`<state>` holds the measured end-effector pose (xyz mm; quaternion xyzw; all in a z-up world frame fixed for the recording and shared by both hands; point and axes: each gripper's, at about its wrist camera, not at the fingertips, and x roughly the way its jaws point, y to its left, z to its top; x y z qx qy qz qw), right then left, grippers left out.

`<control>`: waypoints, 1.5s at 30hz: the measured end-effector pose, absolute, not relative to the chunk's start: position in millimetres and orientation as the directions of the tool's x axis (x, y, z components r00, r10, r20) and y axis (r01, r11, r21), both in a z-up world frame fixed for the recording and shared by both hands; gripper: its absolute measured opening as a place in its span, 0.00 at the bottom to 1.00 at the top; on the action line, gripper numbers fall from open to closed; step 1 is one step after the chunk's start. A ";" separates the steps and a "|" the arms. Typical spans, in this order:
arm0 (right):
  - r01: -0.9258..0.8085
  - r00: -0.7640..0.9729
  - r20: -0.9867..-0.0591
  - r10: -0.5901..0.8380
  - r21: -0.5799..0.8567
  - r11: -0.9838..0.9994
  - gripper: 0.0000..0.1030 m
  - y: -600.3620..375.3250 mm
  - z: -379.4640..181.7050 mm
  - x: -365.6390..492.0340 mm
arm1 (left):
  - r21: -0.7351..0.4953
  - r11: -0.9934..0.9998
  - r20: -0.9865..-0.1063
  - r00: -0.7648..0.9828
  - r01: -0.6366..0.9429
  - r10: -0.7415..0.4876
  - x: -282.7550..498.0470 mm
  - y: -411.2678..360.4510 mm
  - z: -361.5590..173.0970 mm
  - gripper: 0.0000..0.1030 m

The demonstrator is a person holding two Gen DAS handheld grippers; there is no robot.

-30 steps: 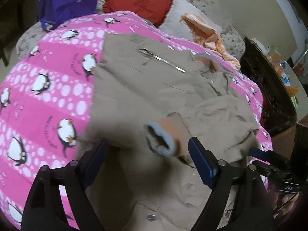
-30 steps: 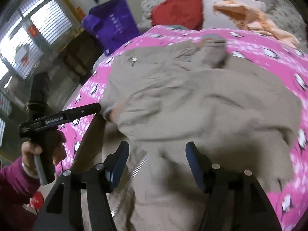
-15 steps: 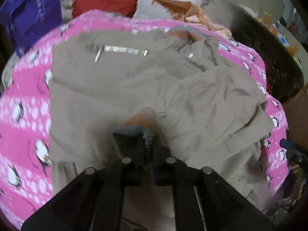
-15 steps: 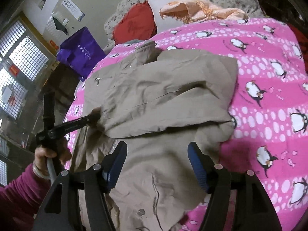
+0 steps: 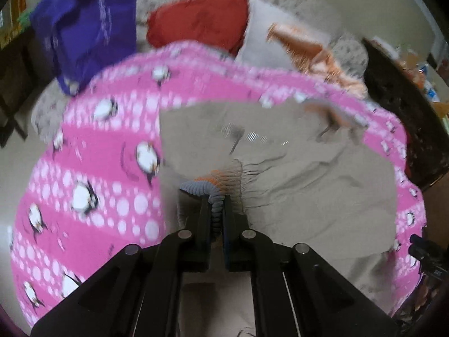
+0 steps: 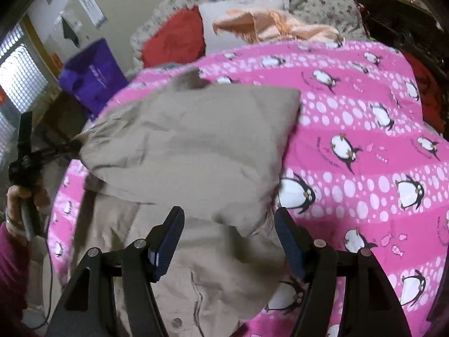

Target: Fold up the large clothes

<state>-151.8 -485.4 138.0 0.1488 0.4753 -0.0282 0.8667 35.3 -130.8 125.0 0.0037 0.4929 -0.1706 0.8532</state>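
Observation:
A large beige jacket (image 5: pixel 294 174) lies on a pink penguin-print blanket (image 5: pixel 92 168). My left gripper (image 5: pixel 216 210) is shut on the jacket's grey-and-orange ribbed cuff (image 5: pixel 204 186) and holds the sleeve stretched across the jacket. In the right wrist view the jacket (image 6: pixel 190 146) has its sleeve pulled taut to the left, where the left gripper (image 6: pixel 67 148) pinches it. My right gripper (image 6: pixel 228 238) is open and empty, above the jacket's lower part near a folded corner.
A purple bag (image 5: pixel 87 28), a red cushion (image 5: pixel 199 19), a white pillow (image 5: pixel 263 42) and an orange cloth (image 5: pixel 314 53) lie at the bed's far end. Dark furniture (image 5: pixel 398 106) stands at the right. The pink blanket (image 6: pixel 364 154) lies bare right of the jacket.
My left gripper closed on the cuff and has pulled the sleeve leftward and up across the jacket. My right gripper stayed open and drew back toward the jacket's lower right edge.

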 end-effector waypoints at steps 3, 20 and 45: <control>0.217 0.520 -0.849 0.096 0.240 0.946 0.66 -487.2 124.4 -141.3 | -0.151 0.946 -0.855 0.442 0.287 -0.270 30.9 -132.0 109.2 0.04; 0.342 0.485 -0.875 0.004 0.194 0.919 0.68 -529.8 120.2 -146.5 | -0.172 0.942 -0.812 0.500 0.288 -0.301 17.0 -124.5 128.4 0.51; 0.291 0.433 -0.901 0.036 0.177 0.940 0.52 -518.8 106.7 -102.2 | -0.092 0.961 -0.859 0.467 0.260 -0.209 6.3 -128.7 99.7 0.68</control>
